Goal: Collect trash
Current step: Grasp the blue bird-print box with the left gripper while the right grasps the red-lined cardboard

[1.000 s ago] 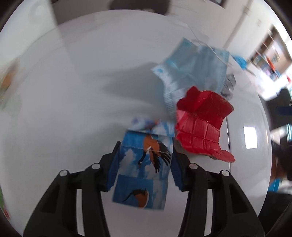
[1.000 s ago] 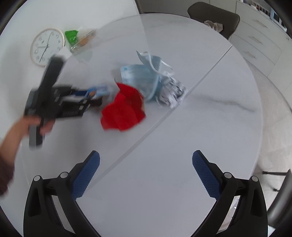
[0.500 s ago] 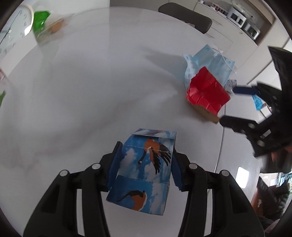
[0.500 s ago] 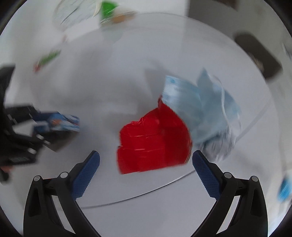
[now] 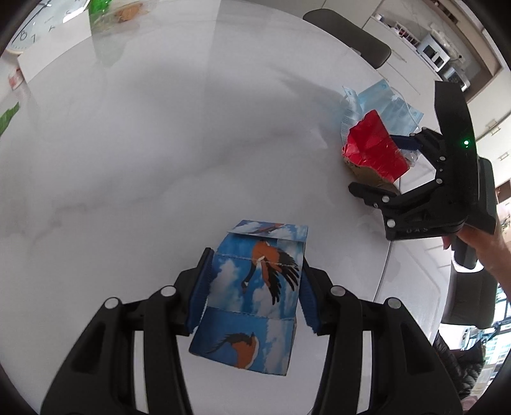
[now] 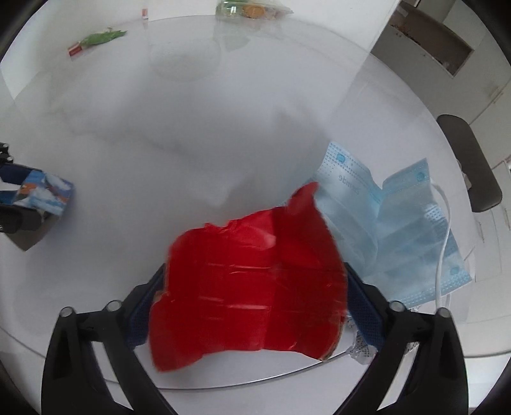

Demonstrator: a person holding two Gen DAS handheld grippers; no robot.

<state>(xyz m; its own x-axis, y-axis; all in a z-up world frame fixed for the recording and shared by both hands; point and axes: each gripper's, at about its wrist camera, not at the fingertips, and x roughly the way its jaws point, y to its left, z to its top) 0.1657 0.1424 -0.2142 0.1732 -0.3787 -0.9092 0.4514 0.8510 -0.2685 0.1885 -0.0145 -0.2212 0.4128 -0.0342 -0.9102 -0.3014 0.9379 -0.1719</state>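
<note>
On the round white table, my left gripper is shut on a blue carton printed with birds and clouds; its pads press both sides. The right wrist view shows that carton at the far left. My right gripper straddles a crumpled red sheet with a brown cardboard back. Its jaws are closing with the sheet between them, and the pads stand just at the sheet's edges. In the left wrist view the right gripper brackets the red sheet. Light blue face masks lie right behind the red sheet.
A crumpled clear wrapper lies under the right finger. A green wrapper and a bag of food sit at the table's far edge, by a wall clock. A dark chair stands beyond the table. A hand holds the right gripper.
The right gripper dropped over the red sheet and its jaws narrowed around it. The left gripper carried the blue carton away from the pile and rolled.
</note>
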